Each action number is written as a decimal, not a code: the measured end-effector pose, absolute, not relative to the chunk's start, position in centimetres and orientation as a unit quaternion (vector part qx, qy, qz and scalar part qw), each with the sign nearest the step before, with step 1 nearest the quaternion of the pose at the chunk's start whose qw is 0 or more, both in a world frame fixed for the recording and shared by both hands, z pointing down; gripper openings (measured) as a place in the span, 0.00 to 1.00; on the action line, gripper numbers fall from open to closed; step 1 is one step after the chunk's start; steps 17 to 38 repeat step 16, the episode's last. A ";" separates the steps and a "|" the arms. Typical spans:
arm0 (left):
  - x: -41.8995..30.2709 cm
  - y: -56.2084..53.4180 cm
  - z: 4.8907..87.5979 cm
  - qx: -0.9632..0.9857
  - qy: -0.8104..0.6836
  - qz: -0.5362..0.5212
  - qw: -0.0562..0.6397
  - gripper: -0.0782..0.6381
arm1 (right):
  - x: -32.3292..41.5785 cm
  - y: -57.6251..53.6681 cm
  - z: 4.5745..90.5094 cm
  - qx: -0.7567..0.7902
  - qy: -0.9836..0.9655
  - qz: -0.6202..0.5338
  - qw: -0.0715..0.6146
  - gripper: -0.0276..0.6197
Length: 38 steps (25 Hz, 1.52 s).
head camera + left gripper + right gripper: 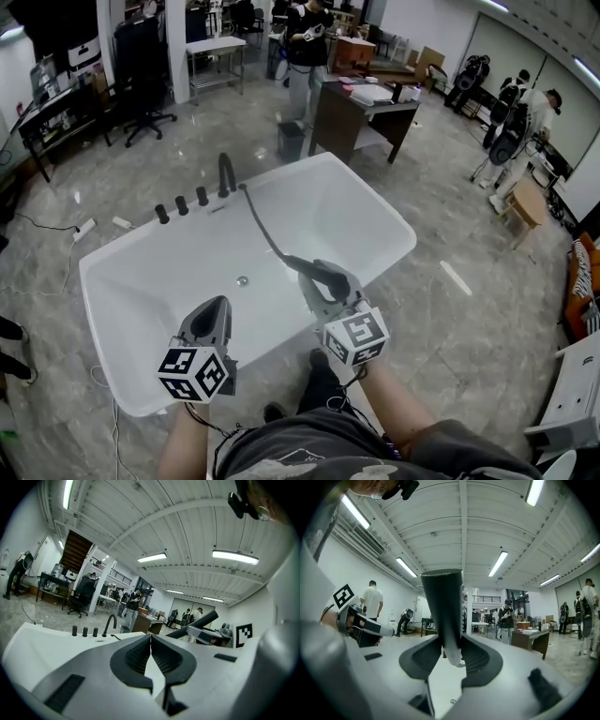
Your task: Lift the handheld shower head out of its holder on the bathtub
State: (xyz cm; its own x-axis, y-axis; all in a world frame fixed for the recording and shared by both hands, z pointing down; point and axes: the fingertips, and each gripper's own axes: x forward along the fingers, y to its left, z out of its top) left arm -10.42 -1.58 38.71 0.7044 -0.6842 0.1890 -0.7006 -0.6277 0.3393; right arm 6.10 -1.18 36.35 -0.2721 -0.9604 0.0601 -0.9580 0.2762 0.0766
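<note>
The white bathtub [328, 206] lies below me, its black faucet [226, 173] and knobs [182, 206] on the far rim. A dark hose [265, 230] runs from that rim across the basin to the black shower head [314, 269]. My right gripper [323, 281] is shut on its handle above the tub's near side. In the right gripper view the handle [445, 611] stands upright between the pads [476, 658] of the right gripper [451, 656]. My left gripper [214, 309] hovers beside it, shut and empty; its jaws meet at the tips [150, 641].
A drain [242, 280] sits in the tub floor. Beyond the tub stand a dark desk [361, 117], a bin [290, 141] and an office chair [141, 66]. Several people stand in the background. Cables lie on the tiled floor at left.
</note>
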 end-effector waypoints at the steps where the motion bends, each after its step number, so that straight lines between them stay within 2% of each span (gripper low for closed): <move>1: -10.5 -1.5 38.8 0.902 -0.384 0.021 0.196 0.13 | 6.0 -1.2 36.5 0.602 -0.797 -0.012 0.047 0.26; 38: -10.1 -1.4 38.4 0.900 -0.388 0.017 0.199 0.13 | 6.4 -1.4 37.1 0.606 -0.794 -0.003 0.045 0.26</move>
